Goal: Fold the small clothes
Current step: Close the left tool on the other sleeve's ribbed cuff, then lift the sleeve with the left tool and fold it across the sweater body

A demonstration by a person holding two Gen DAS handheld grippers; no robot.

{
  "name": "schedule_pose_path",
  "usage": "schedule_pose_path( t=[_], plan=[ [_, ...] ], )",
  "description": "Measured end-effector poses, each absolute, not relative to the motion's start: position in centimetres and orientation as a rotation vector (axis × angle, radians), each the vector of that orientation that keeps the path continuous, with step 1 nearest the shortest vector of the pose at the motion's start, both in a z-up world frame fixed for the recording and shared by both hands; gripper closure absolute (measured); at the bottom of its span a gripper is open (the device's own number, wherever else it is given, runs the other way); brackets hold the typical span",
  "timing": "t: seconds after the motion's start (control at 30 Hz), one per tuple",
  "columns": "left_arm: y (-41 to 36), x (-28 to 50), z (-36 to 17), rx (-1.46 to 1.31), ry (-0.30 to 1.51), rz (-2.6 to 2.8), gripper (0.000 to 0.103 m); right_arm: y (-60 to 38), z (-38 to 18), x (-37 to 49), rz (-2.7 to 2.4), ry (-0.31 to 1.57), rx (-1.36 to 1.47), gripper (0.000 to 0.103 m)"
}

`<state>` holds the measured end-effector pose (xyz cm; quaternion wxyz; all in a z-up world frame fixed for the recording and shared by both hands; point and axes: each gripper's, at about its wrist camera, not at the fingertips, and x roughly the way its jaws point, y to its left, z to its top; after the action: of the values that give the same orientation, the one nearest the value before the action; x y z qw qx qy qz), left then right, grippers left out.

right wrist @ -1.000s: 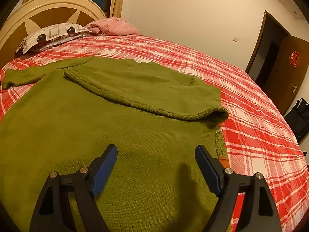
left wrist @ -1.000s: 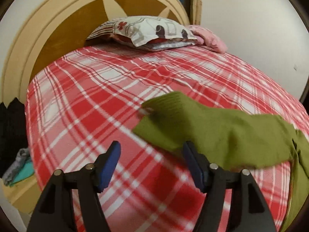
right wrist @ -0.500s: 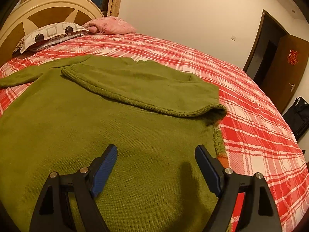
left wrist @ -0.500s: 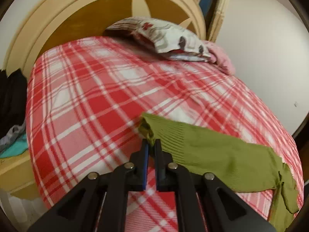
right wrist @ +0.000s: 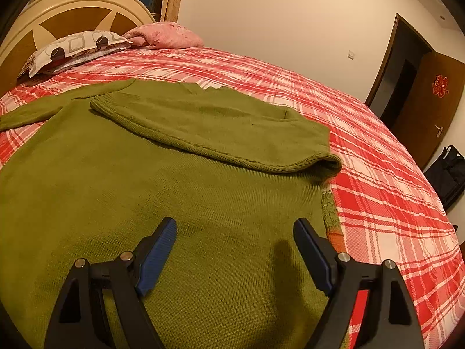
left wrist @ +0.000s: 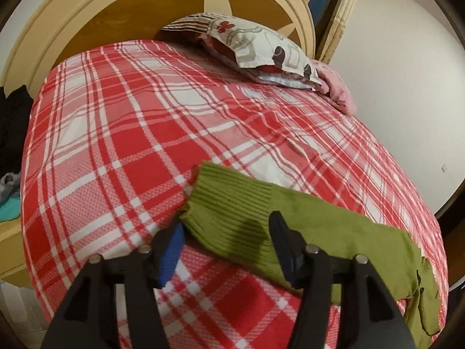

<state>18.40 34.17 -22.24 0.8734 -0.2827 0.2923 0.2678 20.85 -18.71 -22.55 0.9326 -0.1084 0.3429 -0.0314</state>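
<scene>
Centrally on the bed's red-and-white plaid cover [right wrist: 377, 133] lies the green sweater [right wrist: 122, 192], spread flat, its body reaching the cover's near edge. One sleeve [right wrist: 215, 128] is folded across the chest, its ribbed cuff end pointing toward the headboard [right wrist: 72, 8]. The other sleeve [left wrist: 328, 226] stretches outward over the plaid toward the headboard-side edge of the cover; its ribbed cuff [left wrist: 229, 209] lies flat on the fabric. Left gripper [left wrist: 226, 241]: jaws released and spread, one blue-padded finger on either side of the cuff, the cuff lying between them; whether the pads touch the knit cannot be told. Right gripper [right wrist: 235, 250]: jaws likewise released, wide apart, poised over the sweater's lower body near its hem, grasping nothing. At the head of the bed: a patterned pillow [left wrist: 261, 49] and, just beside it, a pink bundle of fabric [right wrist: 165, 36].
</scene>
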Motion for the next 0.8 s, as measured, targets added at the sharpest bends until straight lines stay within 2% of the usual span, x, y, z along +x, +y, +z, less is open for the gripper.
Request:
schedule_pose_path(
  t=[0.03, 0.07, 0.13, 0.3, 0.33, 0.8],
  plan=[
    [34.0, 18.7, -22.3, -0.568, 0.62, 0.571, 0.05, -18.7, -22.5, 20.8, -0.064, 0.701, -0.22, 0.02],
    [33.9, 18.8, -22.3, -0.554, 0.628, 0.584, 0.067, -18.8, -22.5, 20.8, -0.062, 0.701, -0.218, 0.02],
    [34.3, 18.8, -22.4, -0.557, 0.635, 0.575, 0.091, -18.8, -22.6, 20.8, -0.061, 0.702, -0.214, 0.02],
    [34.9, 18.2, -22.0, -0.569, 0.628, 0.559, 0.094, -18.8, -22.6, 20.7, -0.062, 0.699, -0.216, 0.02],
    [34.9, 18.1, -22.0, -0.569, 0.624, 0.562, 0.097, -18.8, -22.6, 20.7, -0.062, 0.699, -0.216, 0.02],
    [35.2, 18.4, -22.3, -0.576, 0.631, 0.553, 0.097, -18.7, -22.5, 20.7, -0.068, 0.7, -0.216, 0.02]
  ],
)
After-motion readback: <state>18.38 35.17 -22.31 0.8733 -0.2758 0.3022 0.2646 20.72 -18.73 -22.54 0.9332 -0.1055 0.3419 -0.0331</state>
